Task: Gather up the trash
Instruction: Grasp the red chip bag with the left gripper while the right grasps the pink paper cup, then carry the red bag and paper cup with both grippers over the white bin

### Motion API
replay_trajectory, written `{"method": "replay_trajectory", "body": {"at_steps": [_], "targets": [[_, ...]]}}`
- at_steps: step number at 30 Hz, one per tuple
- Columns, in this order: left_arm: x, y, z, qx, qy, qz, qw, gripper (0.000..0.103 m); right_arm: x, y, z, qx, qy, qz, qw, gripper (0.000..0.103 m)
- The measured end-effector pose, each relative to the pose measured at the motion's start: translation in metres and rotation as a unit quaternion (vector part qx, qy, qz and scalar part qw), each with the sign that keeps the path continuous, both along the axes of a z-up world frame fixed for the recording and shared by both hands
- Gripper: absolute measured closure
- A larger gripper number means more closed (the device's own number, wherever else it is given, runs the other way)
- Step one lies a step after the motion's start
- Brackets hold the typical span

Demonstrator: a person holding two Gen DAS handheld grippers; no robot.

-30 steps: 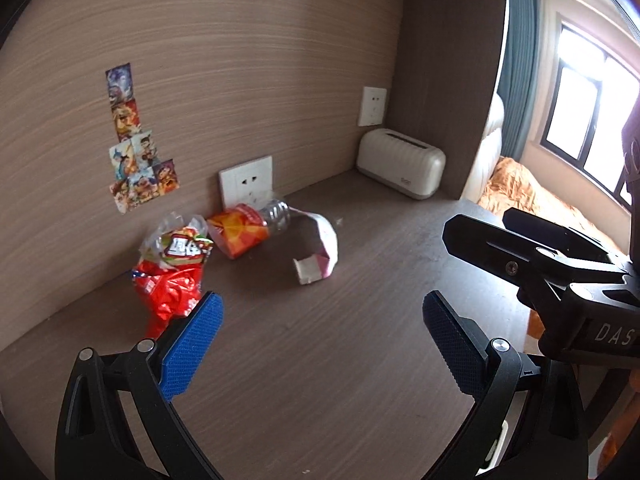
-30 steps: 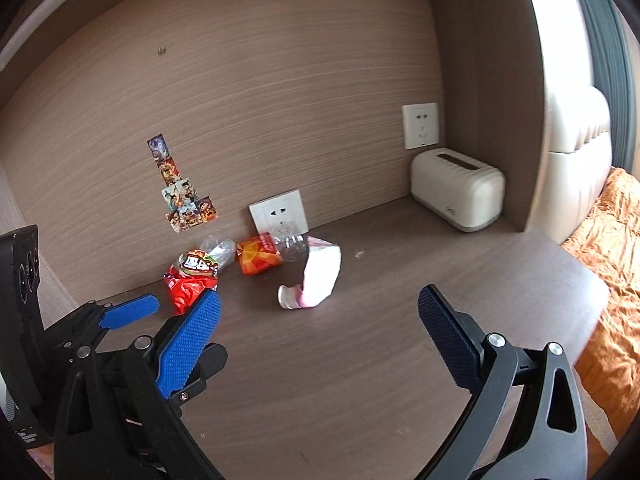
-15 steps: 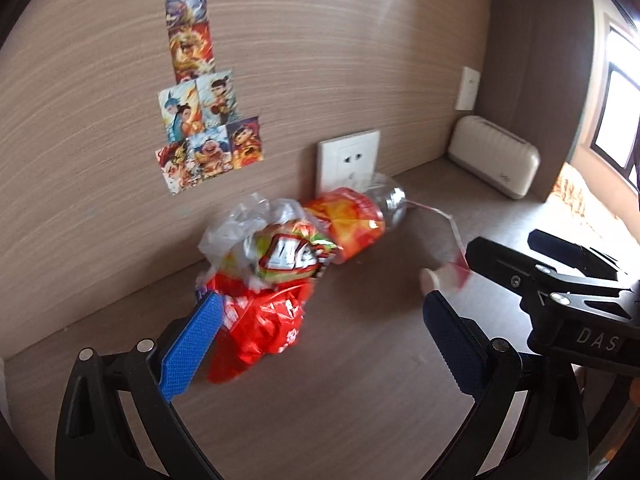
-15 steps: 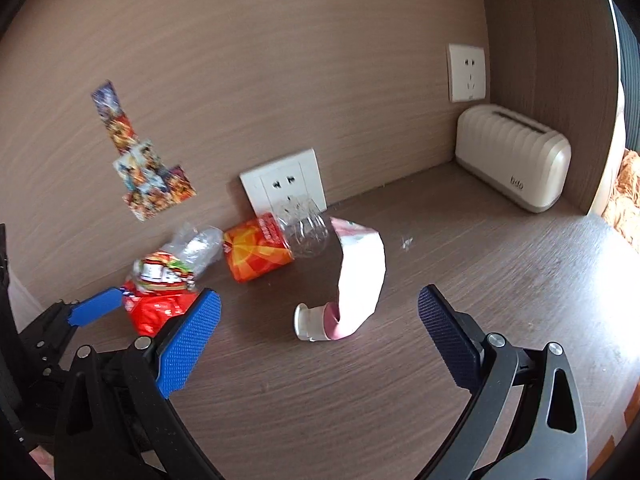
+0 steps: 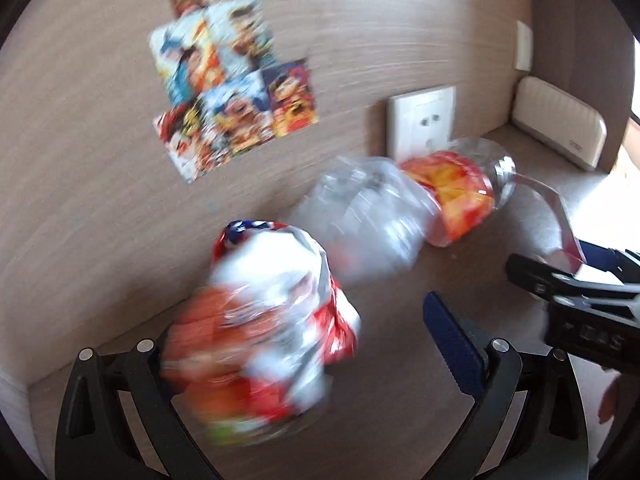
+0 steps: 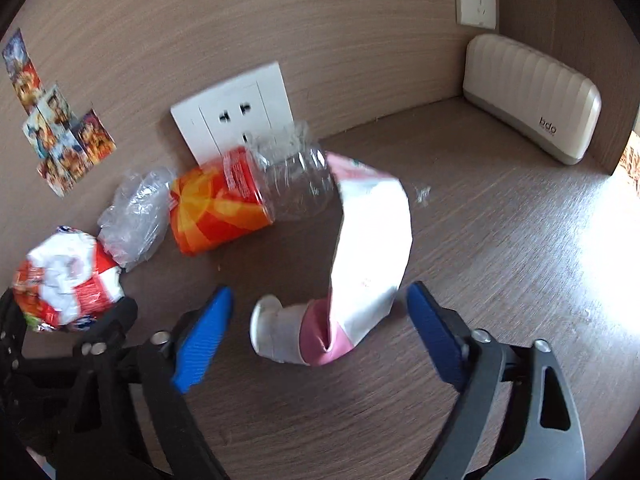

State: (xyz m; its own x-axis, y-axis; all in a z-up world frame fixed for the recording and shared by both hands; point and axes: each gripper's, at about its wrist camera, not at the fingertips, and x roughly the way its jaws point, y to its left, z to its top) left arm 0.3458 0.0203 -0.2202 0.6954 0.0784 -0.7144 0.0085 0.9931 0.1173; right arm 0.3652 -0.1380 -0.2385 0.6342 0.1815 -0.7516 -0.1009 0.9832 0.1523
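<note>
Nothing collected yet: left gripper [image 5: 296,344] gapes around the blurred, seemingly ungrasped snack bag [image 5: 264,320]; right gripper [image 6: 320,332] open astride the tube [image 6: 344,276]; bottle [image 6: 248,196] untouched.

Bare desk [image 6: 520,260] on the frame's right side gives open passage. Wall [image 6: 320,40] blocks behind the litter row. Snack wrapper [image 5: 260,320] sits between left gripper [image 5: 304,340] jaws; pink tube [image 6: 352,272] between right gripper [image 6: 320,324] jaws. Beige box [image 6: 532,96] occupies upper-right corner.

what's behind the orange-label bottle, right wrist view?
A white wall socket on the wood-grain panel stands directly behind the orange-label bottle. Its upper part with the plug holes shows; the bottle covers its lower edge, so whether bottle and socket touch cannot be seen.
</note>
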Motion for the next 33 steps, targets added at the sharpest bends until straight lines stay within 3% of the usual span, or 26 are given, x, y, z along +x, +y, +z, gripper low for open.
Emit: {"method": "replay_trajectory", "body": {"at_steps": [2,4,5,7,8,15,24,33], "targets": [[0.005,0.012,-0.001,-0.038,0.004,0.006,0.9993,0.007,-0.001,0.001,-0.001,0.008,0.002,0.012,1.000,0.033],[0.013,0.026,-0.006,-0.073,0.022,0.016,0.9969,0.039,-0.002,-0.001,-0.002,0.011,0.001,0.015,1.000,0.036],[0.016,0.031,-0.009,-0.083,0.032,0.021,0.9958,0.042,-0.004,-0.001,-0.001,0.013,-0.002,0.015,1.000,0.039],[0.014,0.039,-0.008,-0.100,0.027,0.024,0.9944,0.045,-0.009,-0.003,0.003,0.009,-0.016,0.019,1.000,0.061],[0.012,0.040,-0.006,-0.097,0.025,0.022,0.9948,0.046,-0.011,-0.004,0.006,0.006,-0.019,0.022,1.000,0.064],[-0.021,0.028,0.014,-0.086,0.005,-0.006,0.9962,0.049,-0.026,-0.024,0.019,0.058,-0.015,0.016,0.998,0.064],[-0.067,-0.007,0.050,-0.083,-0.020,-0.053,0.9950,0.049,-0.073,-0.051,0.073,0.057,-0.083,0.019,0.995,0.064],[-0.106,-0.082,0.074,-0.092,-0.035,-0.128,0.9868,0.049,-0.129,-0.098,0.117,0.053,-0.146,-0.008,0.988,0.064]]}}
